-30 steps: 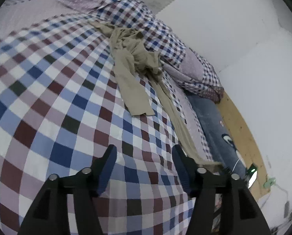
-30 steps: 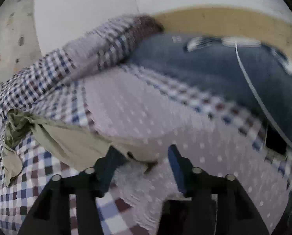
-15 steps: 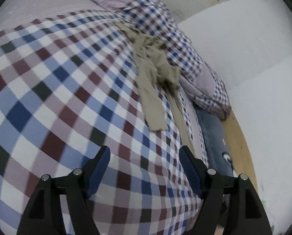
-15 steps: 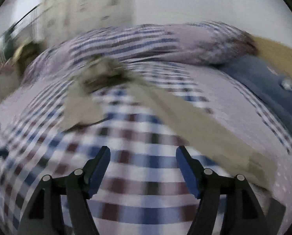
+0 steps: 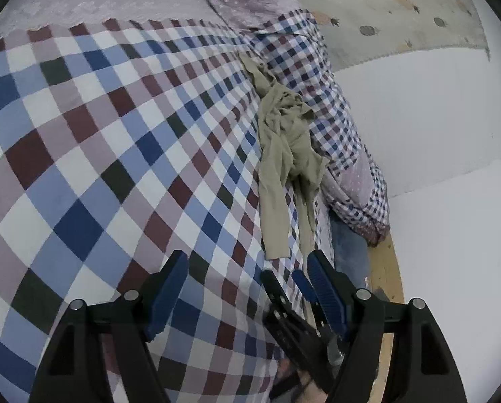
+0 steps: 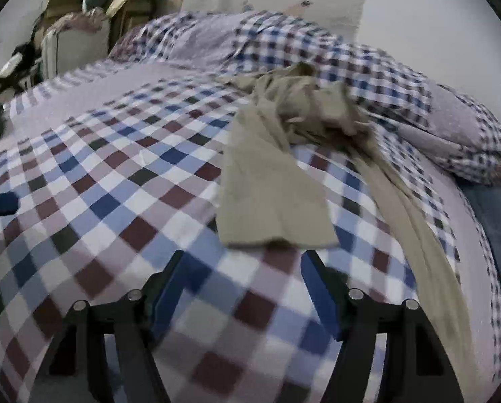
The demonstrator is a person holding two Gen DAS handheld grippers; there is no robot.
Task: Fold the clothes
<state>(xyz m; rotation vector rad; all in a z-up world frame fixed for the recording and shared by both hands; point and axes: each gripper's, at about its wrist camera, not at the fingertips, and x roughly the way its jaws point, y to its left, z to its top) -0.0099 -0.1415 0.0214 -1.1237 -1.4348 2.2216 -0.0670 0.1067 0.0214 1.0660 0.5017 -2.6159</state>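
since earlier frames right gripper (image 6: 243,268) has let go of beige leg and swung back over bed; left gripper (image 5: 247,272) pulled back too. both sets of fingers wide, holding nothing, hovering over checked bedspread (image 5: 99,154). beige tights (image 5: 284,154) lie crumpled at far right of bed against checked pillow (image 5: 321,100); one leg flat, toe end just ahead of right fingers, other trailing along right bed edge. long axis runs near-to-far. judged: empty fingers lined up to regrasp toe end.
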